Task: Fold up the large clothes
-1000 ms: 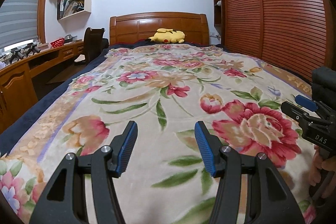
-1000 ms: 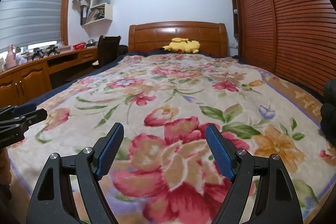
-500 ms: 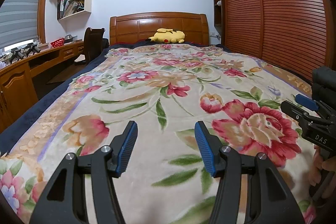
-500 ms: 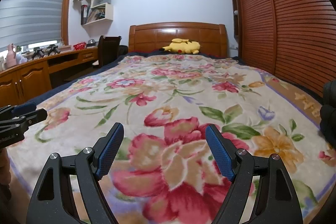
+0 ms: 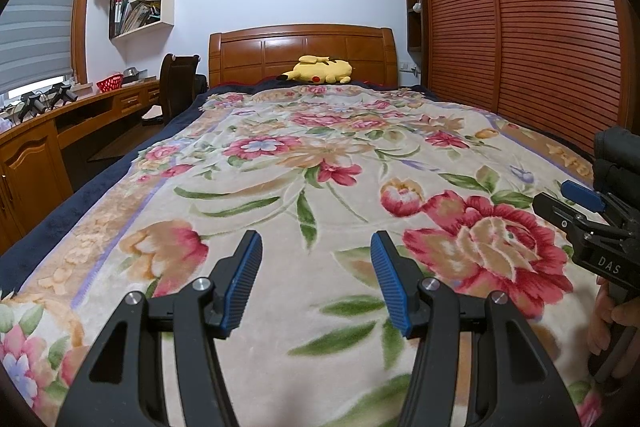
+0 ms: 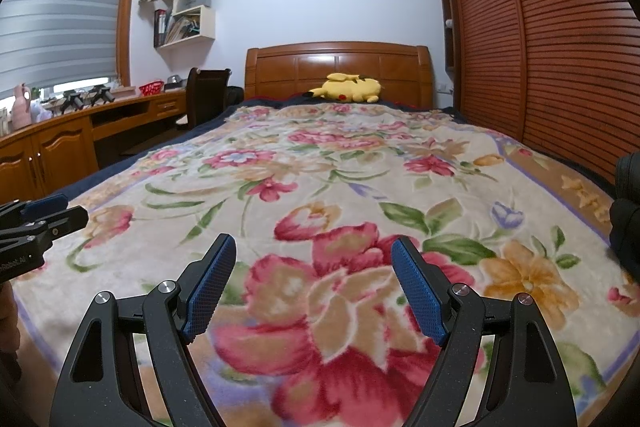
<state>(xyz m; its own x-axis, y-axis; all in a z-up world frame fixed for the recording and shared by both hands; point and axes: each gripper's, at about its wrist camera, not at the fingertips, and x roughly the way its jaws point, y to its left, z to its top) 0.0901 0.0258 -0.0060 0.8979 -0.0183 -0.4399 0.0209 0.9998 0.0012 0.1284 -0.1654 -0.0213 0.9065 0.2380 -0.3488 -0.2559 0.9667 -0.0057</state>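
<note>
A floral blanket (image 5: 320, 155) in cream, pink and green covers the bed; it also fills the right wrist view (image 6: 340, 187). A dark garment (image 5: 618, 155) lies at the bed's right edge, mostly cut off; it shows at the right of the right wrist view (image 6: 628, 211). My left gripper (image 5: 316, 279) is open and empty above the foot of the blanket. My right gripper (image 6: 314, 285) is open and empty beside it, and it appears at the right of the left wrist view (image 5: 576, 203). The left gripper's side shows at the left of the right wrist view (image 6: 40, 223).
A yellow plush toy (image 5: 320, 71) lies by the wooden headboard (image 5: 302, 53). A wooden desk (image 5: 48, 131) with a chair (image 5: 178, 83) runs along the left. A slatted wardrobe (image 5: 520, 27) lines the right. Wall shelves (image 5: 146, 3) hang at the upper left.
</note>
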